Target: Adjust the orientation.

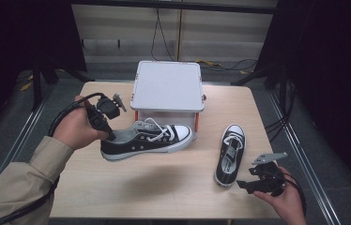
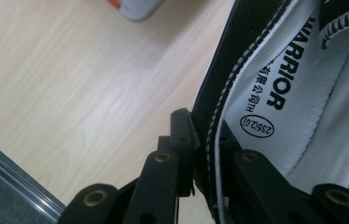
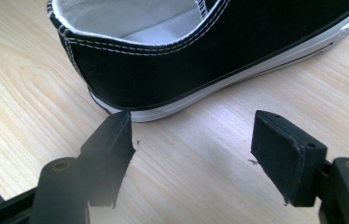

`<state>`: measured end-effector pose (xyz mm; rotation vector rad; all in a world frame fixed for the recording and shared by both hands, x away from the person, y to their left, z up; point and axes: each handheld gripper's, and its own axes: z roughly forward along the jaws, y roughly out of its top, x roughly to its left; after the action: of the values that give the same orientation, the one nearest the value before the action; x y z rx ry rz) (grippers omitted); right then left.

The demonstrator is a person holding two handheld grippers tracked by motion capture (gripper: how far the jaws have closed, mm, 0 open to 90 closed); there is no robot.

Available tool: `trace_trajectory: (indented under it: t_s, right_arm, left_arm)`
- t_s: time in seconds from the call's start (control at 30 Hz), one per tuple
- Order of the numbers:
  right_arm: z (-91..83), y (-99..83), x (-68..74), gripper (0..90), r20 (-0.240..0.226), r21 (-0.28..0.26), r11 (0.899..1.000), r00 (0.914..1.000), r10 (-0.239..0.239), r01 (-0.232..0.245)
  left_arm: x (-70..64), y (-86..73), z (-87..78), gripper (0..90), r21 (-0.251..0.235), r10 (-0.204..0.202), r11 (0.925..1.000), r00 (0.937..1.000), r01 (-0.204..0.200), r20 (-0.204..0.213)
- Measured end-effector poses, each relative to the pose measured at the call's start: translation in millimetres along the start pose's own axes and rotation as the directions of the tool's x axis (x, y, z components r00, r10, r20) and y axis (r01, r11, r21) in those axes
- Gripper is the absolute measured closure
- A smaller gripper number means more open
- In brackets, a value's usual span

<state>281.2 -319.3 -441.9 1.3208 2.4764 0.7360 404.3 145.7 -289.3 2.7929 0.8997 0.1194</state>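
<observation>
A black low-top sneaker [image 1: 150,138] with white laces and sole stands mid-table, toe to the right. My left gripper [image 1: 110,133] is shut on its heel collar. In the left gripper view one jaw presses the outside of the heel and the other sits inside, over the printed white insole [image 2: 275,70], with the left gripper [image 2: 205,144] clamping the rim. A second matching sneaker [image 1: 230,154] lies at the right, toe pointing away. My right gripper [image 1: 246,185] stands open just behind its heel [image 3: 186,60], apart from it, with bare wood between the jaws of the right gripper [image 3: 193,130].
A white box [image 1: 168,86] with orange corner fittings stands at the back centre, right behind the held sneaker. The wooden table [image 1: 155,187] has free room along its front. Cables trail over the floor beyond the table.
</observation>
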Motion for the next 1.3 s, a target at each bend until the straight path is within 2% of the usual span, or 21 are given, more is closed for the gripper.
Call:
trace_trajectory:
  t_s: [0.3,0.53,0.63,0.8,1.0,1.1,1.13,1.27,1.3]
  right_arm:
    - [0.3,-0.8,-1.7,29.4,-0.006,-0.006,1.000,1.0000,0.003,-0.003]
    - [-0.9,-0.7,-2.0,29.4,-0.005,-0.008,1.000,1.0000,0.001,-0.002]
    - [-1.7,-0.2,-1.8,29.4,-0.006,-0.014,1.000,1.0000,-0.001,0.001]
    - [-2.1,-0.2,-1.9,29.4,-0.007,-0.013,1.000,1.0000,0.001,-0.001]
    - [-2.5,0.3,-1.6,29.4,-0.005,-0.013,1.000,1.0000,-0.001,0.001]
    - [-1.8,0.2,-1.5,29.4,-0.008,-0.014,1.000,1.0000,-0.004,0.003]
    - [-2.1,0.0,-1.9,29.4,-0.006,-0.014,1.000,1.0000,-0.001,0.001]
    - [-2.3,-0.9,-3.5,29.4,-0.006,-0.013,1.000,1.0000,0.004,-0.004]
    - [-1.7,-1.3,-4.0,29.4,-0.010,-0.014,1.000,0.9999,0.005,-0.006]
  left_arm:
    - [2.1,23.0,-16.6,84.0,-0.030,0.024,0.9993,0.9995,-0.023,0.023]
    - [2.3,36.8,-28.7,83.9,-0.036,0.027,0.9990,0.9995,-0.027,0.013]
    - [3.0,44.6,-37.5,83.8,-0.062,0.028,0.9977,0.9996,-0.028,-0.009]
    - [8.8,53.0,-43.6,83.7,-0.090,0.004,0.9959,0.9999,-0.005,-0.014]
    - [17.4,63.6,-40.6,83.5,-0.102,-0.037,0.9942,0.9991,0.034,-0.021]
    - [23.7,70.8,-37.6,83.4,-0.104,-0.060,0.9930,0.9974,0.056,-0.040]
    - [28.7,74.9,-35.3,83.4,-0.104,-0.080,0.9917,0.9960,0.076,-0.039]
    - [34.4,81.3,-32.7,83.2,-0.111,-0.098,0.9896,0.9938,0.091,-0.054]
    - [37.2,85.5,-30.9,83.1,-0.118,-0.115,0.9874,0.9907,0.106,-0.073]
